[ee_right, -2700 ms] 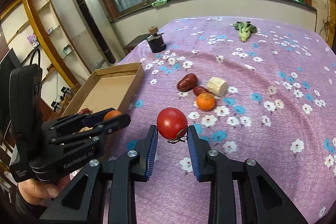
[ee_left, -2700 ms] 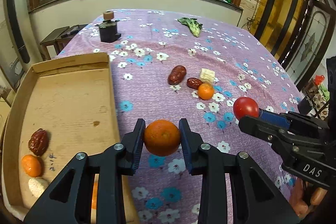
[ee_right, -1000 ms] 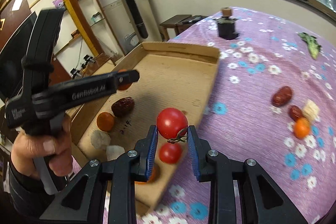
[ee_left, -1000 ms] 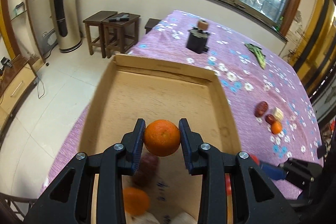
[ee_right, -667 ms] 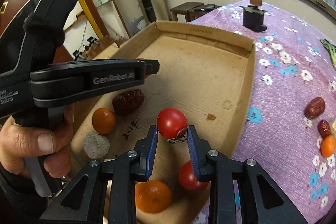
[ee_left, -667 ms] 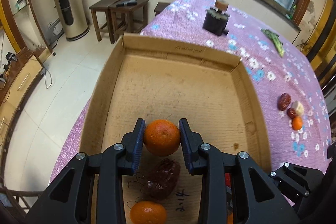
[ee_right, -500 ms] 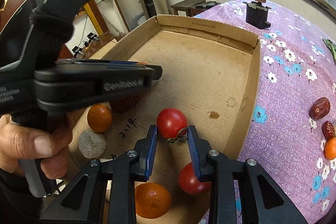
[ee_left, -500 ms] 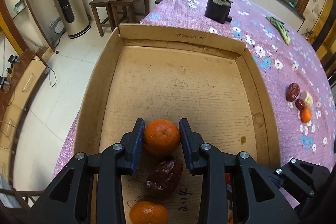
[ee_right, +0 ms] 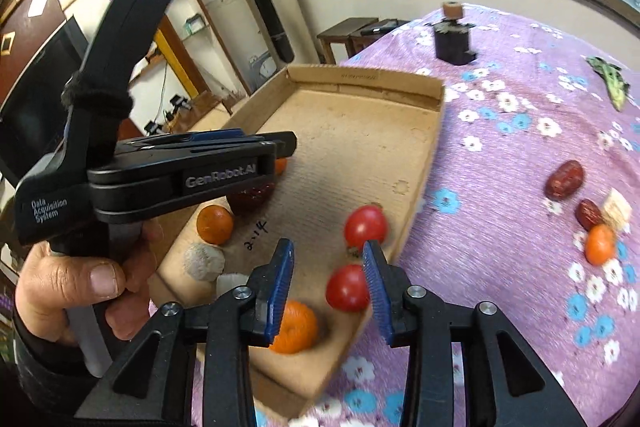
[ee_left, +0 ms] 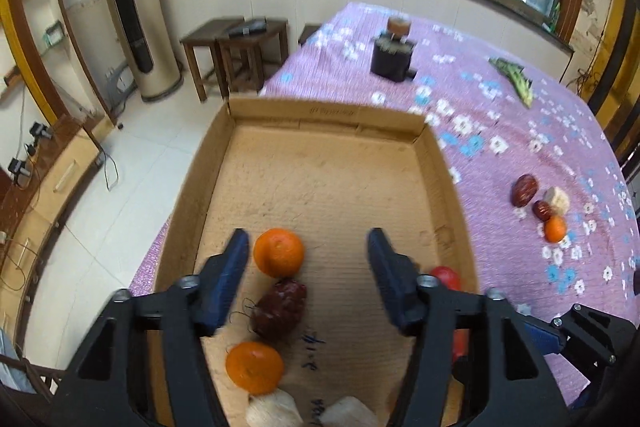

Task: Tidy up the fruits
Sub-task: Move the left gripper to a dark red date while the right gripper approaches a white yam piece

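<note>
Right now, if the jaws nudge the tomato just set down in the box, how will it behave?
The tomato looks round and smooth, so it would probably roll on the flat cardboard box floor. It lies close to the side wall, which should stop it. Its glossy skin may slip and bruise under a hard squeeze.

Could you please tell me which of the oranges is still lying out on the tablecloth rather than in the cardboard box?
The small orange on the purple tablecloth, beside two red dates and a pale chunk. The other oranges sit inside the cardboard box.
</note>
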`<state>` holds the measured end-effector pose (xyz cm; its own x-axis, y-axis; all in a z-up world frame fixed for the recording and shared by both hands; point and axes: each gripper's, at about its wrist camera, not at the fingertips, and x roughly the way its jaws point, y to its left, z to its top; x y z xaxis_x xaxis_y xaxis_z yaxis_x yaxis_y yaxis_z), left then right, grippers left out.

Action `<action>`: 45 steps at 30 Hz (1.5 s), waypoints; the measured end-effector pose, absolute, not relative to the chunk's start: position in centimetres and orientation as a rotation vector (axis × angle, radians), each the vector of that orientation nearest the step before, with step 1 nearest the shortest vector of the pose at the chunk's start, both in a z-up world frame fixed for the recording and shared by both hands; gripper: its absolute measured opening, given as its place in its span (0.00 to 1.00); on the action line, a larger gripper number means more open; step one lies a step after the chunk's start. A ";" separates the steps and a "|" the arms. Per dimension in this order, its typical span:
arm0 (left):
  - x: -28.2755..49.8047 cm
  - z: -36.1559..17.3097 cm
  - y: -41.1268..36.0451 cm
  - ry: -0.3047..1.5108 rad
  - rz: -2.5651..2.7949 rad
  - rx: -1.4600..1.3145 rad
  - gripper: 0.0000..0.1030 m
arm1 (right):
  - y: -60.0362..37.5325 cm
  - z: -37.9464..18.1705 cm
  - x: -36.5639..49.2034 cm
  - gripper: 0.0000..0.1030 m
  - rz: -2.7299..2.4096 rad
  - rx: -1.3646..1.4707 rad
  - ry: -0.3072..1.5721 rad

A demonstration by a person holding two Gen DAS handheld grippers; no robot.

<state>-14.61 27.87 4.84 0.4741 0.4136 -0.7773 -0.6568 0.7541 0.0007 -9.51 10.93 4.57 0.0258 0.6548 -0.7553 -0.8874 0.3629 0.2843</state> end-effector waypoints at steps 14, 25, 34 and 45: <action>-12.9 6.2 22.0 0.830 0.570 -0.245 0.67 | 3.7 5.2 -6.7 0.41 1.093 -0.195 0.960; -12.1 5.8 19.6 0.848 0.519 -0.239 0.67 | -1.2 4.1 -4.0 0.42 0.987 -0.135 0.983; -10.8 5.2 17.4 0.866 0.455 -0.239 0.67 | -3.4 3.1 -1.3 0.42 0.916 -0.096 0.993; -6.4 4.2 15.6 0.904 0.378 -0.230 0.67 | -1.9 2.6 5.5 0.42 0.791 -0.023 0.989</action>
<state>-6.44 15.57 4.19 0.5590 0.2218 -0.7990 -0.4129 0.9101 -0.0362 5.49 -1.95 2.59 0.3000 0.5861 -0.7527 -0.6058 0.7265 0.3243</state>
